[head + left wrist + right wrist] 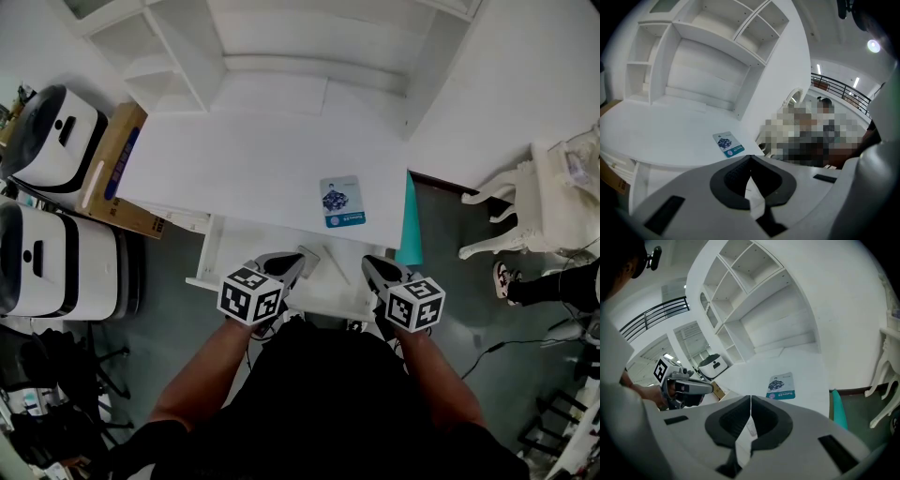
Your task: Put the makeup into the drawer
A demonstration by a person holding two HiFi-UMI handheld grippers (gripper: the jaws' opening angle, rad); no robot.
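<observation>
Place: a large indoor hall used as a lab or demo space, with a furnished corner set up in it.
Furniture: a white desk (253,169) with hutch shelves (187,47); carved white furniture (553,202) to one side.
Equipment: rounded white machines (56,136) standing beside a cardboard box (117,169).
Floor: plain grey floor (450,300) with loose cables (525,345).
Building: a railed upper gallery (839,89) and ceiling lights (873,45).
</observation>
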